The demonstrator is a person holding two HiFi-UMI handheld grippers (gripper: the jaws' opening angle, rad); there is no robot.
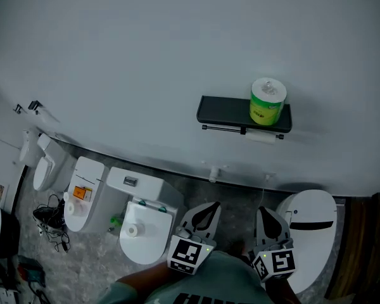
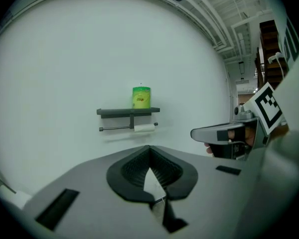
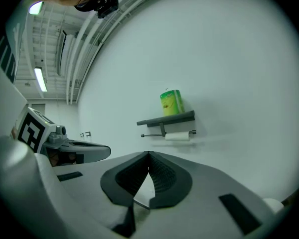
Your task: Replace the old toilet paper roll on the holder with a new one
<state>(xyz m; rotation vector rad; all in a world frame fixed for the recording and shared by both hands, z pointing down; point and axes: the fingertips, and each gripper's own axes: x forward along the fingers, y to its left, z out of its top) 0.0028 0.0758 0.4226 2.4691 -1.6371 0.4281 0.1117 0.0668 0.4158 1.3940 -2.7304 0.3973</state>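
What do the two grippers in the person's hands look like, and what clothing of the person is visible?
Both the left gripper and the right gripper have pale grey bodies with black ribbed pads that taper to a point. Each carries a cube with black-and-white square markers. No cables show. The person wears a grey-green top with dark print.

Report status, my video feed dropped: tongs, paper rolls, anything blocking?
Left tongs shut, empty; right tongs shut, empty. Old roll on holder, new wrapped roll on shelf above. Nothing in the way.

Washroom: lined-up toilets (image 1: pixel 142 230), paper holder (image 1: pixel 227 111)
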